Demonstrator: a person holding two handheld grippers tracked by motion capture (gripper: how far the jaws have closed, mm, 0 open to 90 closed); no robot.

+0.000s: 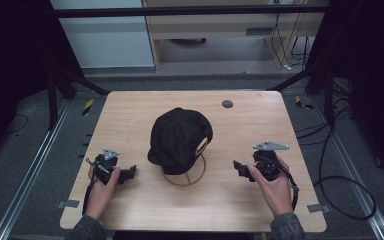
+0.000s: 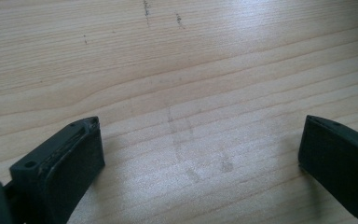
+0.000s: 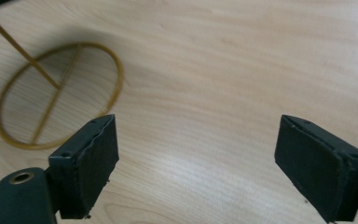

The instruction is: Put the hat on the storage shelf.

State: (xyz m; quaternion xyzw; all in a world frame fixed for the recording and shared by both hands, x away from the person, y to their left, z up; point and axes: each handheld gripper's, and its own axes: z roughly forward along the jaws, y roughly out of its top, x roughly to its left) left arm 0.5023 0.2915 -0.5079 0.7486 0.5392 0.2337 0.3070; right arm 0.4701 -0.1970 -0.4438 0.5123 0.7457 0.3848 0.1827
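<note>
A black cap (image 1: pixel 179 139) sits on a thin gold wire stand whose ring base (image 1: pixel 184 176) rests on the wooden table (image 1: pixel 130 110). My left gripper (image 1: pixel 130 173) lies low on the table left of the stand, jaws open, and bare wood shows between its pads (image 2: pixel 70 163). To the right of the stand, my right gripper (image 1: pixel 238 167) is held low and points toward it, jaws wide apart with nothing between them. In the right gripper view the ring base (image 3: pixel 58 95) and its slanting stem lie ahead, left of the jaws.
A small dark round disc (image 1: pixel 227 104) is set into the table near its far edge. Black frame legs and cables stand on the grey floor around the table. A pale cabinet (image 1: pixel 230 25) stands behind.
</note>
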